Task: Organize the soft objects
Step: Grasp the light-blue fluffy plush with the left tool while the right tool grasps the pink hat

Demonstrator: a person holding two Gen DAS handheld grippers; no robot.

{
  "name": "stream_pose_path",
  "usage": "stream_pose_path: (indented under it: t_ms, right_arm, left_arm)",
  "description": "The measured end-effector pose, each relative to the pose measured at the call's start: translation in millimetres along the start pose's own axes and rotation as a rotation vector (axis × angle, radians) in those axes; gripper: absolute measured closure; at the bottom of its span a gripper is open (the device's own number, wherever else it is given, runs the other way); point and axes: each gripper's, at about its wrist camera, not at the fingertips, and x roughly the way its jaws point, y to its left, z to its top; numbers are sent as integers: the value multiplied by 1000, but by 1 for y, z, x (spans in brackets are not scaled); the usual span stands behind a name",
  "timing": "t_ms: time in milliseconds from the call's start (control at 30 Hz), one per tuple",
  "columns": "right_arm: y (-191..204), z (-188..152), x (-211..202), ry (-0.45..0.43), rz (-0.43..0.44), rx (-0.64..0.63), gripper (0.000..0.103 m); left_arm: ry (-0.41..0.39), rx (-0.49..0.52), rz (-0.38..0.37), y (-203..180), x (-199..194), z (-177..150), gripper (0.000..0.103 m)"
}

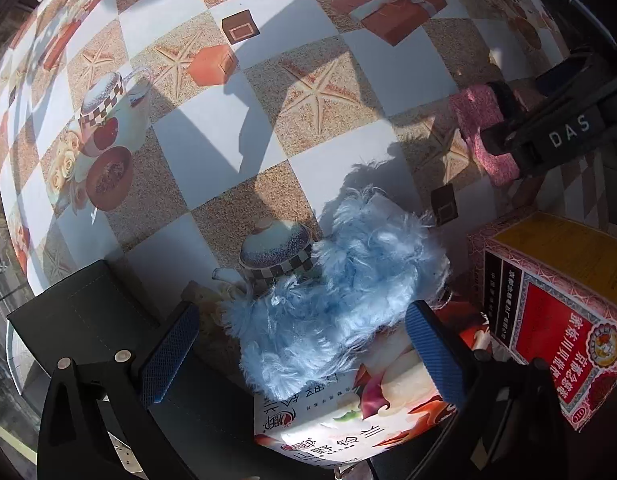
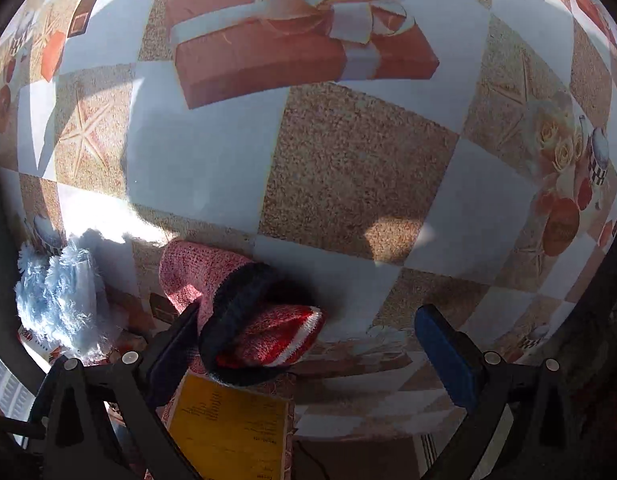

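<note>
Our left claw [image 1: 304,344] is spread wide around the blue fluff [image 1: 332,300], which lies on a white packet [image 1: 348,420] on the tabletop [image 1: 212,152]. Our right claw [image 2: 308,344] gapes too, beside the pink-and-red sock [image 2: 244,300] above a red box [image 2: 228,428].

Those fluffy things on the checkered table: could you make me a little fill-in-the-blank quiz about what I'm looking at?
1. The fluffy sock between the left gripper's open fingers is ___ in colour.
2. The pink knitted sock has a dark ___ cuff.
3. The red box has a ___ top panel.

Missing words: blue; navy; yellow
</note>
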Motion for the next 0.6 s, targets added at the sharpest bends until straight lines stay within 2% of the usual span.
stream_pose_path:
  t_ms: [100, 167, 267, 333, 367, 400, 433, 500, 533, 567, 600]
  right_arm:
    - [-28, -7, -7, -66, -29, 69, 0]
    - [-37, -14, -10, -105, 29, 83, 0]
    - [-34, -21, -5, -107, 166, 68, 0]
    - [-27, -22, 0, -115, 173, 65, 0]
    - [-26, -23, 3, -127, 166, 63, 0]
    - [-23, -24, 2, -144, 159, 61, 8]
    - [-17, -25, -2, -172, 118, 59, 12]
    - [-7, -28, -14, -235, 70, 23, 44]
    - [-5, -28, -19, -254, 92, 7, 50]
    - [-4, -30, -25, -270, 124, 4, 64]
    - [-4, -31, -29, -285, 133, 9, 69]
  left_arm:
    - [45, 28, 21, -3, 14, 6, 0]
    - [57, 38, 44, -5, 20, 6, 0]
    - [73, 24, 54, -6, 28, 4, 0]
    - [74, -3, 42, -4, 32, 4, 2]
    - [78, -13, 53, -2, 34, 4, 9]
    - [77, -23, 64, 1, 35, 4, 13]
    - [71, -42, 45, 3, 35, 4, 20]
    - [47, -74, 16, 9, 32, 1, 30]
    - [25, -78, 14, 11, 28, 0, 43]
    - [1, -81, 14, 12, 23, -2, 65]
    - [-20, -90, 26, 14, 19, -4, 74]
